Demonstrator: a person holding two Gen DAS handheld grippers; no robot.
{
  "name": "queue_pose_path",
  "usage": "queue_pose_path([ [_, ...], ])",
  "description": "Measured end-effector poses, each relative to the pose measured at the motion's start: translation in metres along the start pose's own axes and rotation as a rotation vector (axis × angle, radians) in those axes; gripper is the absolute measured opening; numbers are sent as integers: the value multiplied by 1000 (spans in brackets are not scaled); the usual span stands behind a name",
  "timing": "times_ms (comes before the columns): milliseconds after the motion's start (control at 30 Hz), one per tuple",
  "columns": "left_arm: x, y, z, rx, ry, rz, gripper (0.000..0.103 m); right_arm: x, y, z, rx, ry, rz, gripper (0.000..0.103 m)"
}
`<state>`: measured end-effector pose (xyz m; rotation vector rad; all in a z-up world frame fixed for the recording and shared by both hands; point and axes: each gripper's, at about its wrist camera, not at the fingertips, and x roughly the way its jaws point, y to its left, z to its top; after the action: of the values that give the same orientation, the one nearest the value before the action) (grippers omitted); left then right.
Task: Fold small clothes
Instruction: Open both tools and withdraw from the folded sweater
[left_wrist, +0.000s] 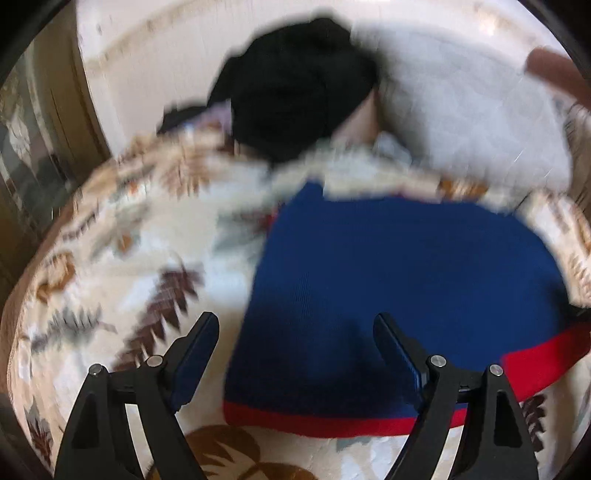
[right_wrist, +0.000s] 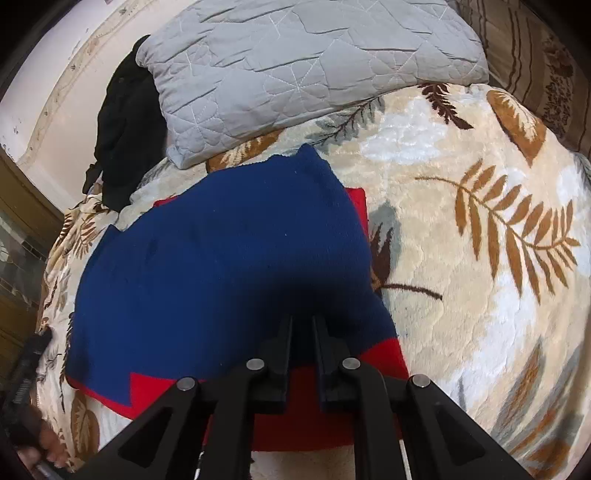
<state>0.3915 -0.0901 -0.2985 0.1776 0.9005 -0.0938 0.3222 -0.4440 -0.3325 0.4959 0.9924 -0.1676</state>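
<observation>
The garment (right_wrist: 221, 266), navy blue with red bands, lies spread flat on the blanket (right_wrist: 480, 240), which serves as the landmark here. In the right wrist view it sits on the blanket's left half, one red band along its near edge and a red strip peeking out at its far right corner. In the left wrist view, which is blurred, the garment (left_wrist: 388, 288) fills the blanket's (left_wrist: 129, 240) right half, with a red band along the near edge and up the right side.

The blanket, cream with brown and grey leaf prints, covers the bed. At its far edge rests a grey quilted pillow (right_wrist: 306, 66), and left of the pillow, also at the blanket's far edge, a black heap of cloth (right_wrist: 122, 129).

The left tool (left_wrist: 295, 325) hangs over the near left part of the garment, jaws wide apart, nothing between the fingers but the cloth below; whether they touch it I cannot tell. The right tool (right_wrist: 303, 325) stands at the garment's near edge, its jaws almost together with only a narrow dark gap; whether cloth is pinched in that gap I cannot tell.

At the blanket's near left corner, in the right wrist view, part of a hand (right_wrist: 40, 443) shows.
</observation>
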Motion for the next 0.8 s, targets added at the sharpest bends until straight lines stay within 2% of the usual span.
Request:
queue_pose_path([
  [33, 11, 0, -2, -3, 44, 3, 86, -3, 0, 1, 7, -14, 11, 15],
  [100, 23, -1, -6, -5, 83, 7, 86, -11, 1, 3, 16, -55, 53, 15],
  [200, 20, -1, -6, -4, 78, 5, 86, -9, 10, 3, -16, -53, 64, 19],
  [233, 18, -1, -5, -6, 77, 4, 86, -3, 12, 1, -25, -27, 64, 28],
  [267, 15, 0, -5, -15, 68, 2, 86, 7, 15, -2, -38, 21, 67, 29],
  [367, -4, 4, -2, -39, -4, -16, 86, -1, 22, -2, -80, -1, 46, 29],
  [433, -10, 6, -4, -29, -16, -34, 86, -12, 20, -5, -55, -20, 81, 29],
  [467, -7, 4, -6, -19, -6, -33, 87, -17, 18, -6, -41, -29, 94, 29],
  [533, 12, -3, -12, 30, 75, -15, 88, -18, 17, -9, -48, -12, 73, 29],
  [567, 20, -7, -17, 58, 112, 2, 89, -10, 15, -13, -53, 42, 55, 30],
  [633, 11, -10, -19, 60, 63, 18, 89, -8, 12, -17, -51, 55, 71, 29],
  [700, -2, -12, -18, 68, 40, -4, 89, -19, 11, -17, -34, 53, 90, 30],
  [800, -39, -13, -24, 61, -51, 0, 89, -50, 12, -25, -35, -26, 107, 30],
])
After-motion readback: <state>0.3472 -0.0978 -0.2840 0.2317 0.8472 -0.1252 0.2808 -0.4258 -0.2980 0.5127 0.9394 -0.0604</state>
